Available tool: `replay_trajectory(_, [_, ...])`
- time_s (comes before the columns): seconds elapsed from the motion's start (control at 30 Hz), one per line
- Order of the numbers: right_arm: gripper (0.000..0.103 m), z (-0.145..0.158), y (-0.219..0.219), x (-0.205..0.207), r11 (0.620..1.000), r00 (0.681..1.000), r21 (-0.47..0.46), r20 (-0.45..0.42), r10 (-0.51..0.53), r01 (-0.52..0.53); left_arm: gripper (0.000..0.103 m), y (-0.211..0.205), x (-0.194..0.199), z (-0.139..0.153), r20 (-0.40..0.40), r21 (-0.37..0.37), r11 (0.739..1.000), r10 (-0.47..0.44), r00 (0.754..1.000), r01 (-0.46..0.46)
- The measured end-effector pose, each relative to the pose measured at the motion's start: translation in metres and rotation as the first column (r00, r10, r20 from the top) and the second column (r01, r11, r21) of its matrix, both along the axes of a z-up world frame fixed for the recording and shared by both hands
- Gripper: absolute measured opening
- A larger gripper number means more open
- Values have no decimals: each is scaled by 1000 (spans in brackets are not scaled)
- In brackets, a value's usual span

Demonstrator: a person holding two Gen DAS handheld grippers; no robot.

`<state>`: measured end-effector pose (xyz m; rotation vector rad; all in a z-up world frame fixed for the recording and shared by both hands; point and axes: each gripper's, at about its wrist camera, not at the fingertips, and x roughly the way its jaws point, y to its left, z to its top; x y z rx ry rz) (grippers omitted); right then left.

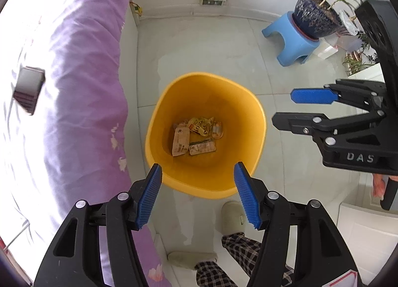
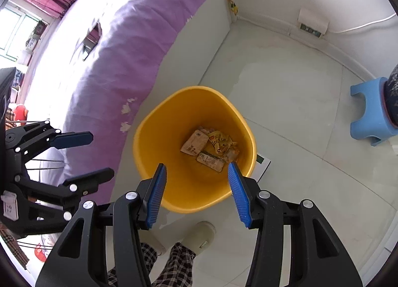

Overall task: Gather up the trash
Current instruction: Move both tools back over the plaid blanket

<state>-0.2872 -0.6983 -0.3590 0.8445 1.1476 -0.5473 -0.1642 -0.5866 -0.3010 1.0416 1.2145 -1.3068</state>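
A yellow waste bin [image 1: 236,113] [image 2: 161,143] stands on the pale tiled floor beside the bed. Several crumpled snack wrappers [image 1: 196,135] [image 2: 211,147] lie at its bottom. My left gripper [image 1: 198,165] [image 2: 102,153] hangs above the bin's near rim, pointing down, open, with nothing between its blue pads. My right gripper [image 2: 197,164] [image 1: 283,107] hovers over the bin just to the right of the left one, open too and holding nothing.
A bed with a purple floral cover [image 1: 82,88] runs along the bin's left; a dark phone-like object [image 1: 28,89] lies on it. A blue stool [image 1: 291,41] bearing a potted plant [image 1: 316,13] stands far right. A person's slippered foot [image 1: 232,215] and plaid trouser leg are below the bin.
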Motion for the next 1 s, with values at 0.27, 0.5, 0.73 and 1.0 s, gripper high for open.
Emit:
replay_trajectory(0.27, [53, 83, 31, -10, 986, 999, -165, 26, -26, 29, 70, 24, 9, 69, 12, -111, 993, 37, 999, -35])
replay_trajectory(0.5, [53, 151, 67, -23, 962, 997, -265, 51, -55, 67, 73, 59, 19, 136, 20, -226, 972, 71, 997, -65])
replay_trajectory(0.73, [53, 203, 112, -22, 946, 998, -323, 65, -13, 33, 74, 106, 33, 190, 20, -316, 942, 124, 992, -112])
replay_trajectory(1.0, [53, 255, 166, 6, 922, 991, -384, 96, 96, -52, 74, 174, 58, 224, 20, -368, 901, 254, 967, -229])
